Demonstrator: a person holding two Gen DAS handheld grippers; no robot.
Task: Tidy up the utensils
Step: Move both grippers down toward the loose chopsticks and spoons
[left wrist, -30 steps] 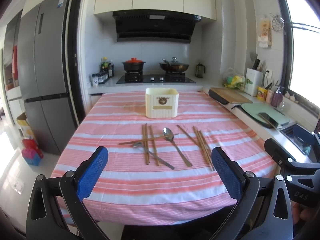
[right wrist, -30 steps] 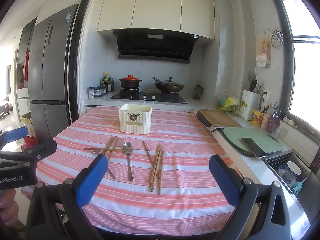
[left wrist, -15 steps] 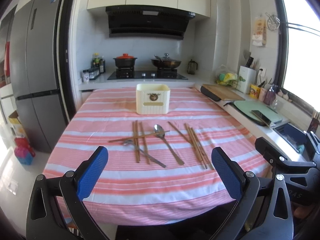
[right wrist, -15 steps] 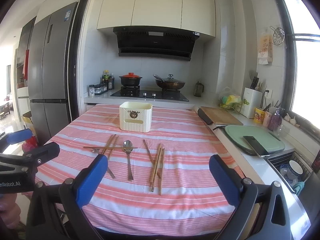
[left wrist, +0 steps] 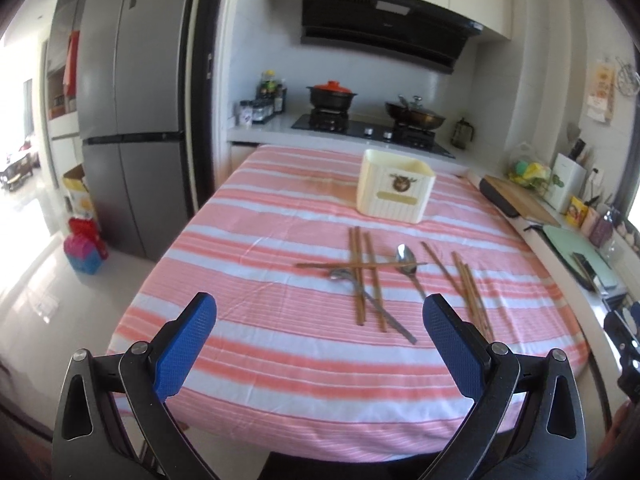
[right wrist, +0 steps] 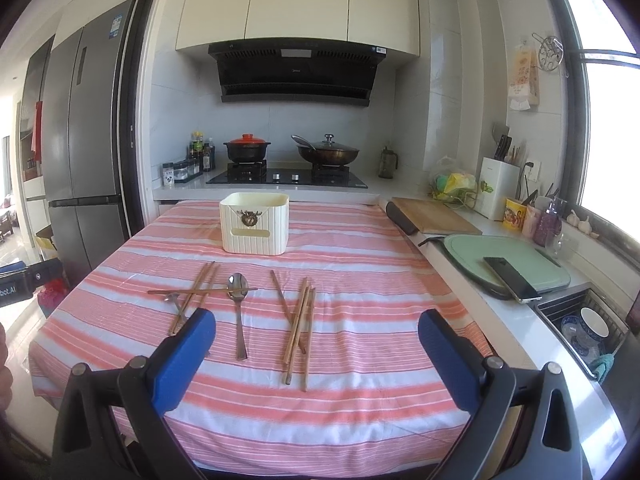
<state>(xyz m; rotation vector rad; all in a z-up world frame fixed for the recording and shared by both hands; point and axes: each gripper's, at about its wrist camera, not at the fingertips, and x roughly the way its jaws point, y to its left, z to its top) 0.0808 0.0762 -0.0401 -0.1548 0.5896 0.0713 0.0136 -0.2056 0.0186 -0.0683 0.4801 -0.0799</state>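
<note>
Left gripper agape, right gripper agape, chopsticks, spoon on table

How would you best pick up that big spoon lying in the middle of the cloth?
Probably by the bare handle of the spoon, from above, with the fingers across it. It lies flat, handle toward the right gripper, and a chopstick crosses its bowl, so the handle is freer.
</note>
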